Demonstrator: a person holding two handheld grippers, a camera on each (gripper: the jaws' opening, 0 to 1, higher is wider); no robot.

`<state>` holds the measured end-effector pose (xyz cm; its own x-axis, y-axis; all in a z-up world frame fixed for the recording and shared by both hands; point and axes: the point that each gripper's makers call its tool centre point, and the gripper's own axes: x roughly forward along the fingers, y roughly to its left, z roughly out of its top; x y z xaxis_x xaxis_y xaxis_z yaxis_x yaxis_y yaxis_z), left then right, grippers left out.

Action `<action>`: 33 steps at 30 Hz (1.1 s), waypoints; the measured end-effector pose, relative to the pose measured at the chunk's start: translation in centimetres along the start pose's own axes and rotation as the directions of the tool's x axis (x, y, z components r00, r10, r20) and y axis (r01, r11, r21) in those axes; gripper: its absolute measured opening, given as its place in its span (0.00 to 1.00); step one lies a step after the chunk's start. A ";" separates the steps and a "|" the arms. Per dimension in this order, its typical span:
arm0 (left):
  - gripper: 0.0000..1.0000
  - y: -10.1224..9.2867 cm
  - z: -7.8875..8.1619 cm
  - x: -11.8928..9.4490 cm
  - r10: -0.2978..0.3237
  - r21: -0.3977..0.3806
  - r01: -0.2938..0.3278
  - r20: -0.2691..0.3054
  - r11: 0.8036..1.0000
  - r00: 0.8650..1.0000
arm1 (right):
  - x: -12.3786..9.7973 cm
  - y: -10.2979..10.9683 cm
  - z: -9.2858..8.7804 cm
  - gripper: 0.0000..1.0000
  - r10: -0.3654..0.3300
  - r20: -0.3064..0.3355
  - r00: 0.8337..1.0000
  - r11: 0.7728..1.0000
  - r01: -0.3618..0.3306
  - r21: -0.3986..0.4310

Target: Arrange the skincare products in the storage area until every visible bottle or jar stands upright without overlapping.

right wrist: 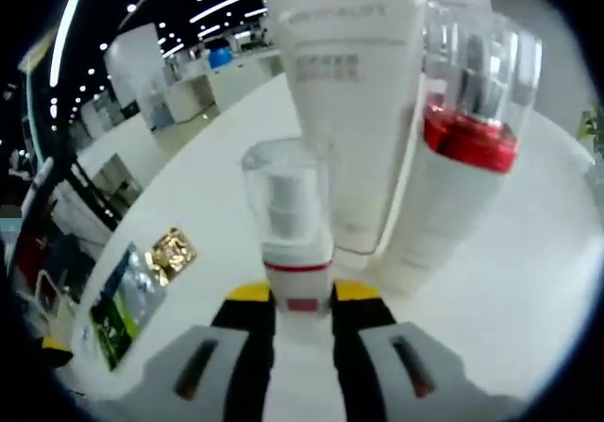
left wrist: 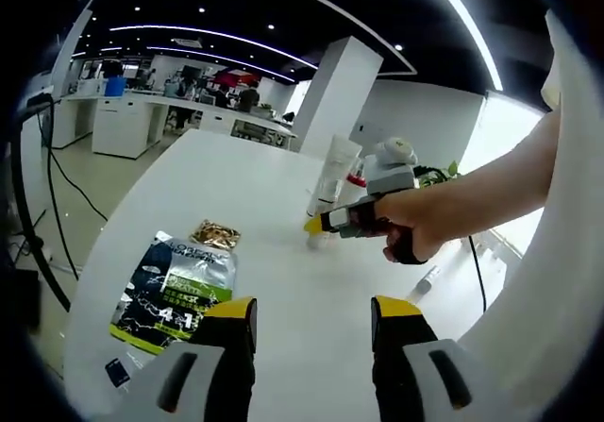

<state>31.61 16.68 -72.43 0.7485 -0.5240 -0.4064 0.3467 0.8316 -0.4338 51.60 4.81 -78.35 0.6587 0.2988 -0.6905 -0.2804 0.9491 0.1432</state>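
We saw the right gripper [right wrist: 302, 304] clamped on a small white pump bottle with a clear cap [right wrist: 288, 228], upright before a tall white tube [right wrist: 349, 110] and red-collared bottle [right wrist: 453, 172]. The left gripper [left wrist: 313, 323] hung open above the white table [left wrist: 226, 186].

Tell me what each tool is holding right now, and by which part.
The right tool is shut on the small pump bottle, clamped on its white body just below the red band. The left tool is open, holding nothing.
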 end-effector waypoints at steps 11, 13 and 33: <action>0.49 0.4 -0.4 -0.1 -0.002 0.002 0.002 -0.012 1.000 1.000 | -0.2 -0.2 -0.1 0.20 -0.008 0.042 0.999 0.996 0.012 -0.089; 0.49 0.5 -0.4 -0.2 -0.001 0.002 0.002 -0.013 1.000 1.000 | -0.5 -0.1 -0.4 0.20 -0.008 0.059 0.998 0.995 0.013 -0.095; 0.49 0.4 -1.1 -0.9 0.011 0.006 -0.010 -0.034 1.000 0.999 | -0.5 -1.3 -0.5 0.20 -0.139 0.109 0.984 0.989 0.133 0.059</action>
<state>30.41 17.32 -73.15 0.7324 -0.5212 -0.4381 0.3425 0.8381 -0.4246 51.33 3.37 -78.56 0.7636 0.1730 -0.6220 -0.1485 0.9847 0.0916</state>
